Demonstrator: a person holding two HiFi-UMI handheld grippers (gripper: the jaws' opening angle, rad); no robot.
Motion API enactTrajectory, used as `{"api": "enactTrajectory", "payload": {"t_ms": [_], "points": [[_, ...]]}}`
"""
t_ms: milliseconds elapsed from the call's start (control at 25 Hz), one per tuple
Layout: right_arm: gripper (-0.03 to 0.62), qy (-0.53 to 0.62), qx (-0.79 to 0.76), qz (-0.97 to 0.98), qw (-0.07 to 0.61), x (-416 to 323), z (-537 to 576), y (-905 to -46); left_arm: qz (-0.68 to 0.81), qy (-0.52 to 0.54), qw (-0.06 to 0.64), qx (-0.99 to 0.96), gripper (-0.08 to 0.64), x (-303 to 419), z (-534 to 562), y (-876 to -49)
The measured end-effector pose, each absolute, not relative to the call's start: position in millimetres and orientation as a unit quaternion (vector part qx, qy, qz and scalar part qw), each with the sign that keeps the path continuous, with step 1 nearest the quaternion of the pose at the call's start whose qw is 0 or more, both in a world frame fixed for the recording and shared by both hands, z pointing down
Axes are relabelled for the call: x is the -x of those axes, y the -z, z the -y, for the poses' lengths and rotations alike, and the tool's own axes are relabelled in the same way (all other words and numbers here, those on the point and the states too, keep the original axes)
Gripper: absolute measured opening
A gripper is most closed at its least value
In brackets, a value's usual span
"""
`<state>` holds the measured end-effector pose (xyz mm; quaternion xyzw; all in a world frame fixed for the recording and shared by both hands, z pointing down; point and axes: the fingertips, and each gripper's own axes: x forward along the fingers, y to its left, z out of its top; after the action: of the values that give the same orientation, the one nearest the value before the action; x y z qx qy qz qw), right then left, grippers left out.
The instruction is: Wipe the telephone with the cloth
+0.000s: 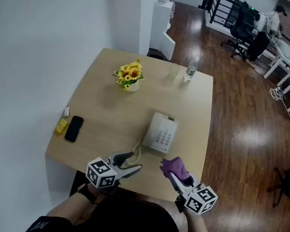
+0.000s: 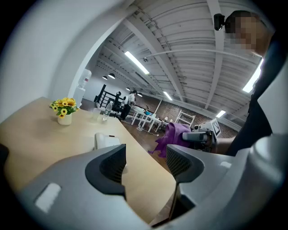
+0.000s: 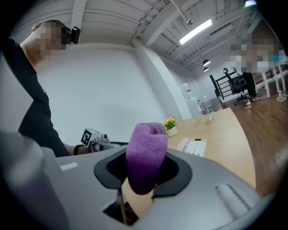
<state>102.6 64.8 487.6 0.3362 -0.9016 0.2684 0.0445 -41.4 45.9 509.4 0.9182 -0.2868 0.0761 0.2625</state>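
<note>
A white telephone (image 1: 160,133) lies on the wooden table (image 1: 101,116), right of the middle; it also shows as the telephone (image 2: 106,140) and the telephone (image 3: 192,146) in the gripper views. My right gripper (image 1: 174,174) is shut on a purple cloth (image 1: 175,168) just in front of the phone's near right corner. The cloth (image 3: 145,155) bulges up between the jaws. My left gripper (image 1: 130,162) is open over the table's near edge, left of the cloth, with nothing between its fingers (image 2: 110,167).
A pot of yellow flowers (image 1: 129,76) and a water bottle (image 1: 190,69) stand at the far side. A black phone (image 1: 73,128) and a yellow object (image 1: 62,125) lie at the left edge. A white wall runs along the left.
</note>
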Motion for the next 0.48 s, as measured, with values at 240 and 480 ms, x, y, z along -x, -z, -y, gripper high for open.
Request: {"api": "enactTrajectory", "payload": {"t_ms": [240, 480], "points": [[0.129, -0.260, -0.346, 0.899, 0.067, -74, 3, -492, 0.273, -0.074, 0.262, -0.923, 0.273, 62, 0, -515], [0.129, -0.184, -0.348, 0.904, 0.167, -46, 64, -516, 0.248, -0.095, 0.256, -0.929, 0.273, 78, 35, -529]]}}
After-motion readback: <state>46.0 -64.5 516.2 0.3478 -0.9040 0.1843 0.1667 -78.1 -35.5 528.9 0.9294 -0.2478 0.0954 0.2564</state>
